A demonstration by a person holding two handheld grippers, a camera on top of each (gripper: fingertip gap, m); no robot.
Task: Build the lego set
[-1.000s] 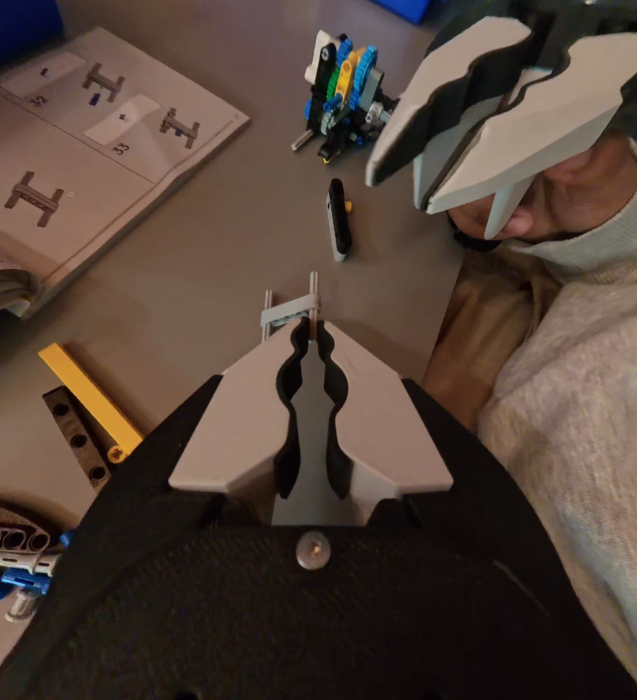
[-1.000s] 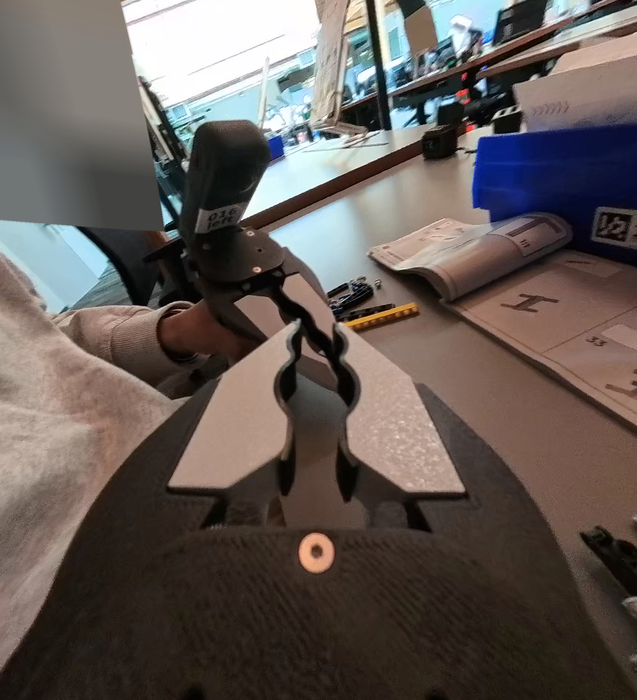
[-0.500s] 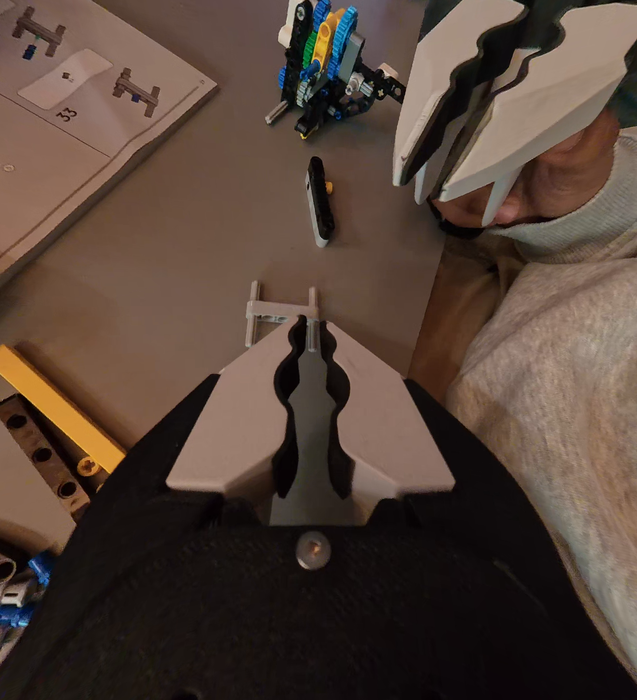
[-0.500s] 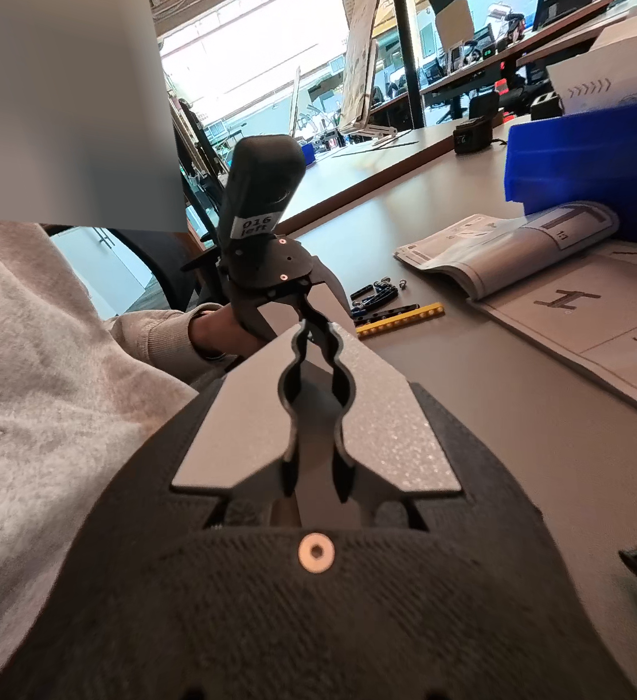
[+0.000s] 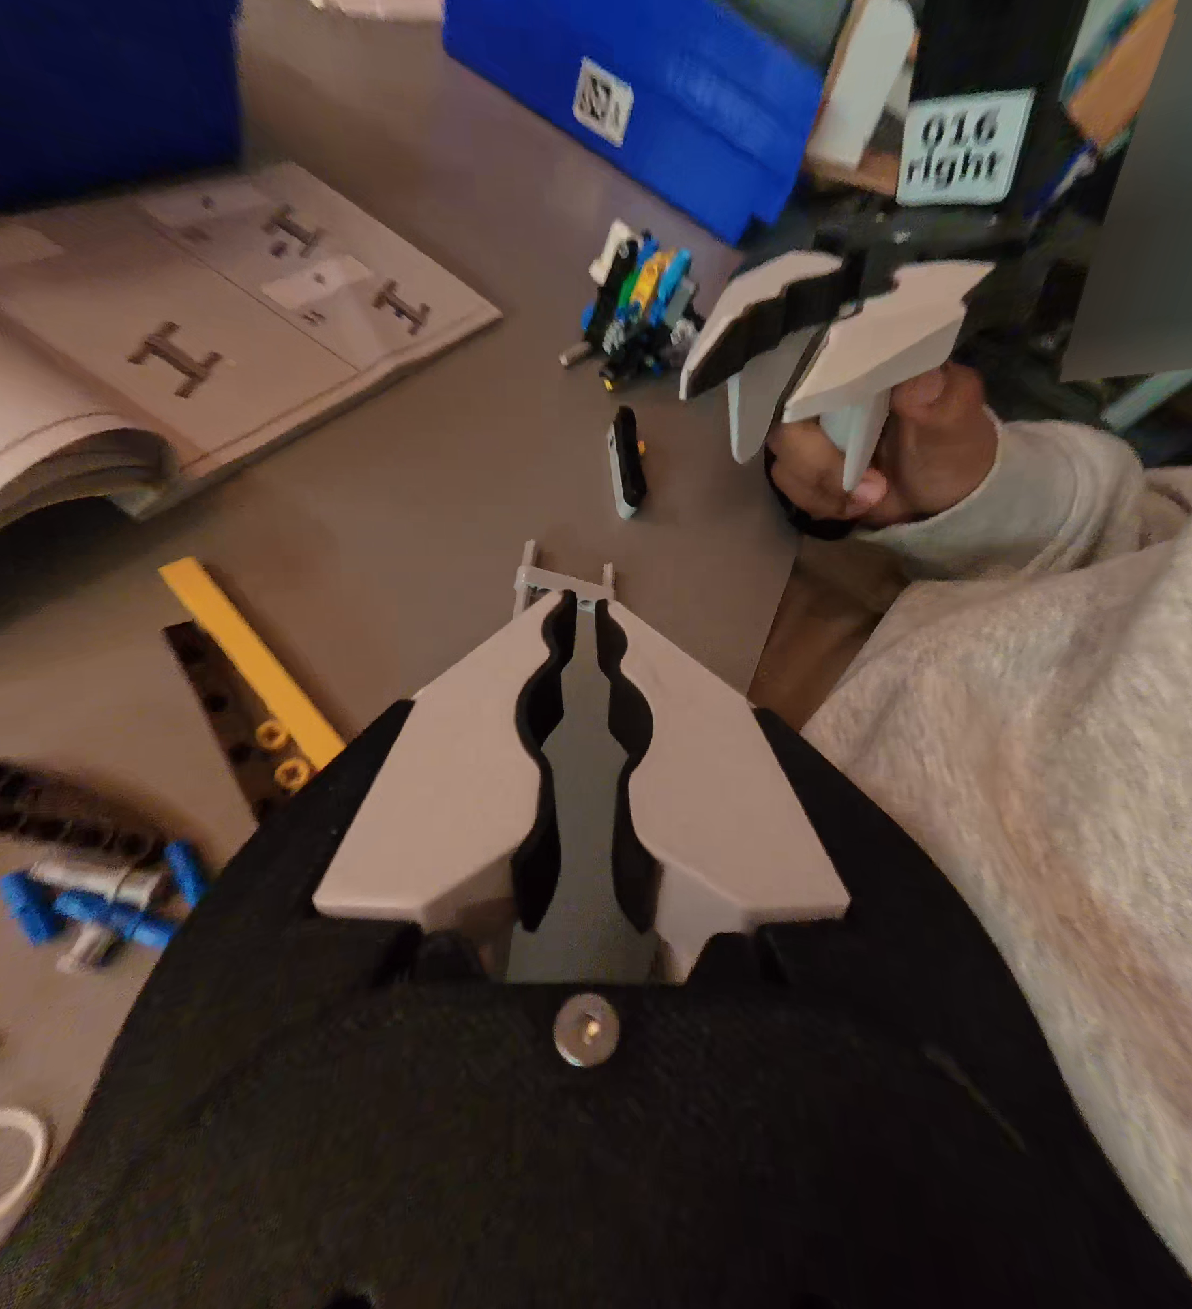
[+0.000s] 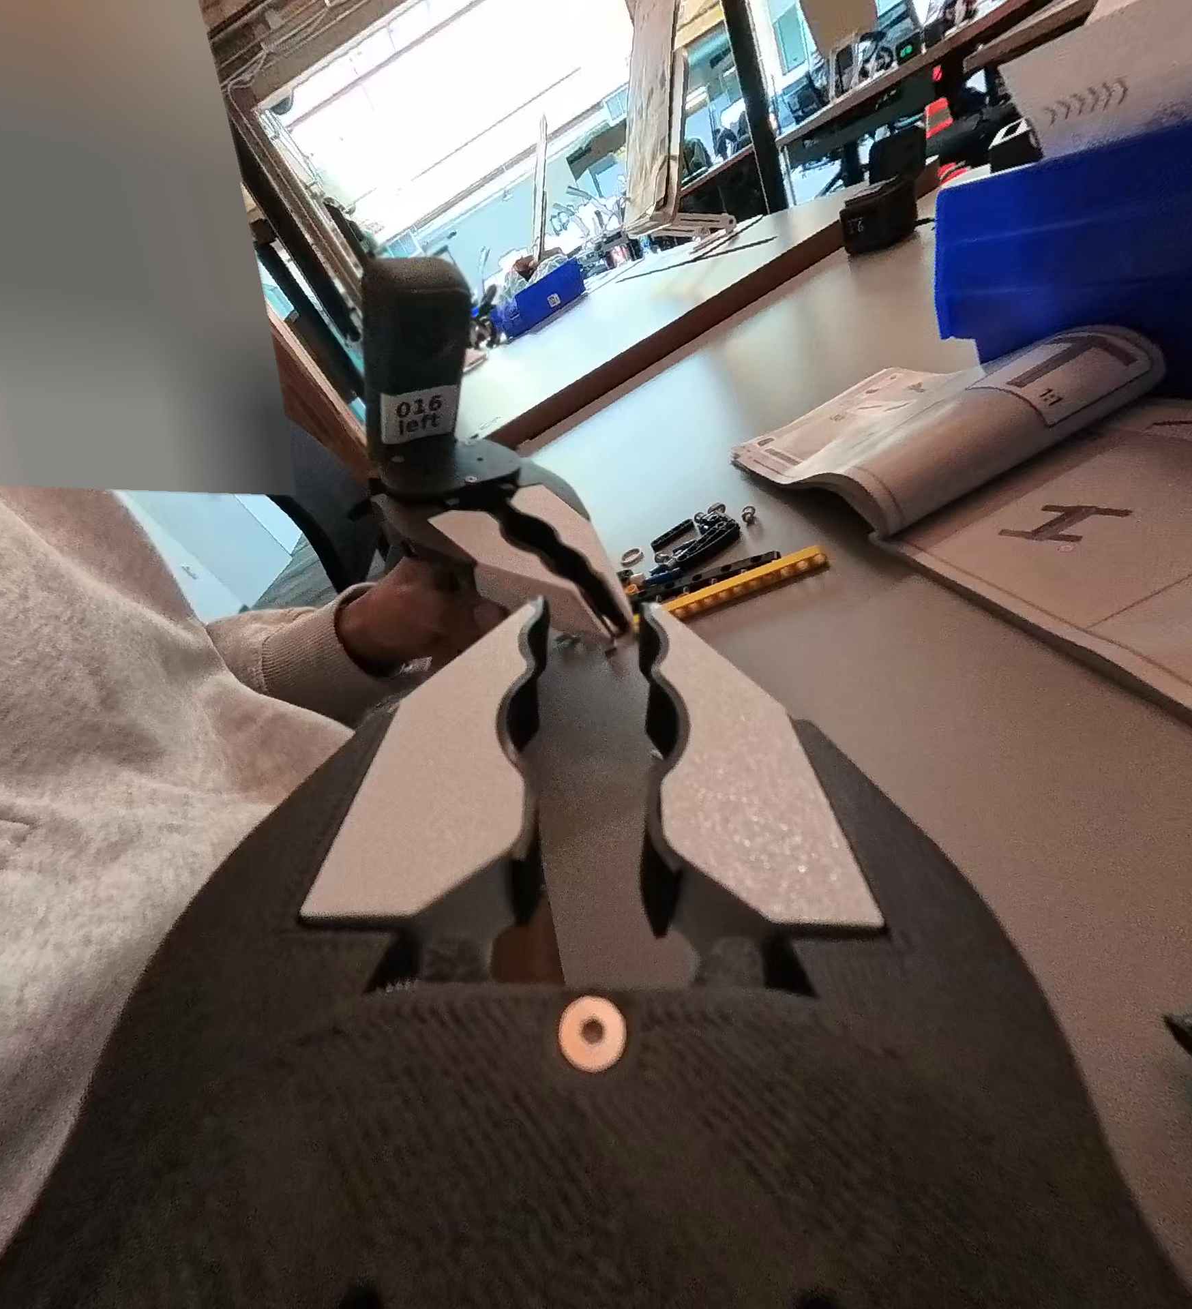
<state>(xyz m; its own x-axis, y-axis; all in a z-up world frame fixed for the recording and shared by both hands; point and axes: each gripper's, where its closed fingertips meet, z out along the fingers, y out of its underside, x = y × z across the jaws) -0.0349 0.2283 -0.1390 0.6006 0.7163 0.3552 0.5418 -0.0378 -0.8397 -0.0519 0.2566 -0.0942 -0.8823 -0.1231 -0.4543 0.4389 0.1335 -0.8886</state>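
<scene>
Our left tongs (image 5: 582, 602) pinch a small grey frame (image 5: 556, 579) just over the bench (image 5: 437, 510), their tips hiding most of it. Our right tongs (image 6: 589, 623) are spread and empty, and motion blur smears the loose pieces (image 5: 94, 903) at the left edge

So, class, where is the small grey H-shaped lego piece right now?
In the left wrist view, the grey H-shaped piece is pinched at the left gripper tips, over the table, just below the black beam.
</scene>
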